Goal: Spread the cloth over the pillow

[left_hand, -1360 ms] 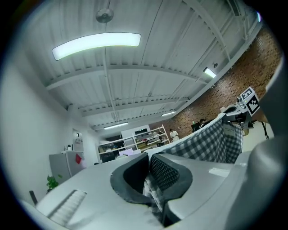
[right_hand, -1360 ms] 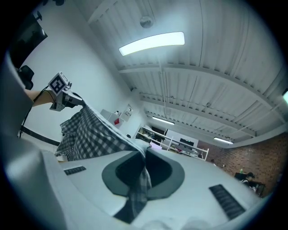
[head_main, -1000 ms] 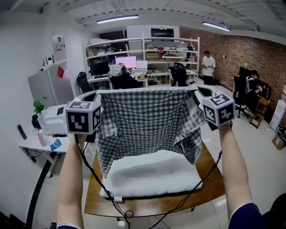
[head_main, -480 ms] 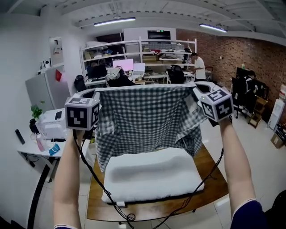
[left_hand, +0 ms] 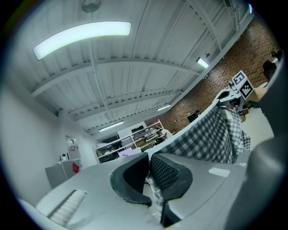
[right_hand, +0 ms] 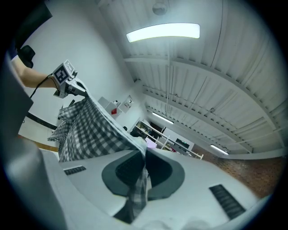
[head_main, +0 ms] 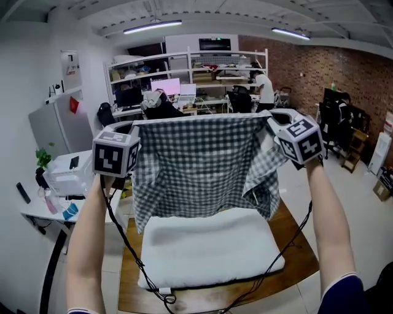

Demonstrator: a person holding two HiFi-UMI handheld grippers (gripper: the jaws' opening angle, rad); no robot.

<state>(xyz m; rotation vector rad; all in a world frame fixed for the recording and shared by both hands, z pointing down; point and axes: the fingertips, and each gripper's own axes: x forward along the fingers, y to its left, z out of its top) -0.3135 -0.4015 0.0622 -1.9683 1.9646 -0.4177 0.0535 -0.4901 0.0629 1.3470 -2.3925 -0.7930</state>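
The left claw (left_hand: 150, 168) and right claw (right_hand: 144, 166) each pinch one checked cloth (head_main: 196, 165) above one white pillow (head_main: 209, 245).

Fluorescent strip lights (head_main: 152, 26) shine from a white beamed ceiling (head_main: 245, 11) over an open-plan workshop, where a red brick wall (head_main: 344, 73) meets white shelving (head_main: 190, 64) crowded with monitors, a grey cabinet (head_main: 56, 132) lines the left wall, and a wooden worktop (head_main: 299, 260) stands on a pale floor (head_main: 368, 233).

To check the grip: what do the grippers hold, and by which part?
The checked cloth, by its top edge: the left gripper is shut on that edge's left end, the right gripper on its right end.
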